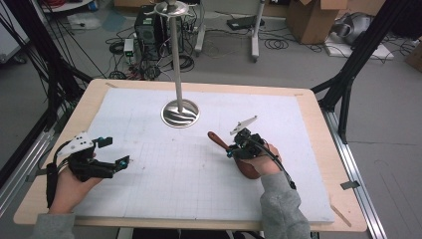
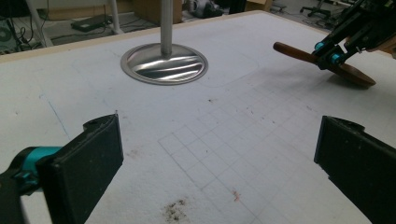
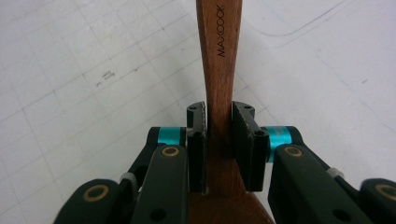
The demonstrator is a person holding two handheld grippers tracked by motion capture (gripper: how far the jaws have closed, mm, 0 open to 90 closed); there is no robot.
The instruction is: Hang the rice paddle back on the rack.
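Black jaws of the right hand-held gripper (image 3: 219, 149) sit closest to the lens in the right gripper view, pinched narrow on the neck of a wooden spoon (image 3: 218, 70), just where the handle widens toward the bowl. Both pads press flat on the wood, and the handle runs straight away from the camera with its branding facing up.

Largest in the scene is the counter (image 1: 318, 117), a pale wooden top carrying a white gridded mat (image 1: 164, 184). Next in size is the metal stand (image 1: 179, 112), a round shiny base with a tall upright pole, placed toward the far middle of the mat. In the high view the spoon (image 1: 217, 140) lies right of centre, its handle end pointing toward the stand's base but well apart from it, its bowl end under the person's right hand (image 1: 256, 162). From the left gripper view the spoon (image 2: 299, 53) appears tilted, handle end raised and bowl end low at the mat.

Over at the left edge of the mat, the left hand-held gripper (image 1: 112, 152) hovers with its jaws spread wide and nothing between them.

To carry this grasp well, I would keep the squeeze steady and centred on the neck, since the wood tapers there and could slide or swivel. Lifting level and slowly should keep the heavier bowl end from tipping the spoon out of line.
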